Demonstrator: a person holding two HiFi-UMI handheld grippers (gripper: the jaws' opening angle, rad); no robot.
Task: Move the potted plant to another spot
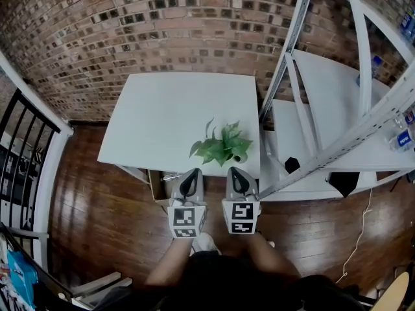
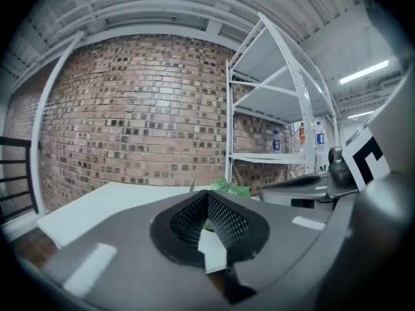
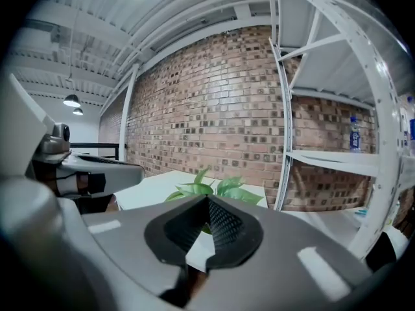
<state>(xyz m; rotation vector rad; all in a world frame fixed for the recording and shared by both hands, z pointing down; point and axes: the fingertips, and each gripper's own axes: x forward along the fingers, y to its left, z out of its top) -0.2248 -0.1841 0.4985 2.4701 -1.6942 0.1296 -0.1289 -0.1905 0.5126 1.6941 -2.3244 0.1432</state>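
A small potted plant (image 1: 222, 146) with green leaves stands on the white table (image 1: 162, 118), at its near right corner. Only its leaves show; the pot is hidden under them. Both grippers hang side by side just in front of the table's near edge, short of the plant and not touching it. My left gripper (image 1: 190, 179) is shut with nothing in it, and so is my right gripper (image 1: 238, 175). In the left gripper view the plant's leaves (image 2: 224, 187) peek over the closed jaws (image 2: 209, 229). In the right gripper view the plant (image 3: 209, 188) rises straight ahead above the closed jaws (image 3: 207, 232).
A white metal shelving rack (image 1: 337, 109) stands right of the table, with bottles (image 2: 277, 141) on a shelf. A brick wall (image 1: 162, 24) runs behind. A black railing (image 1: 23, 141) is at the left. An open cardboard box (image 1: 157, 183) sits under the table on the wooden floor.
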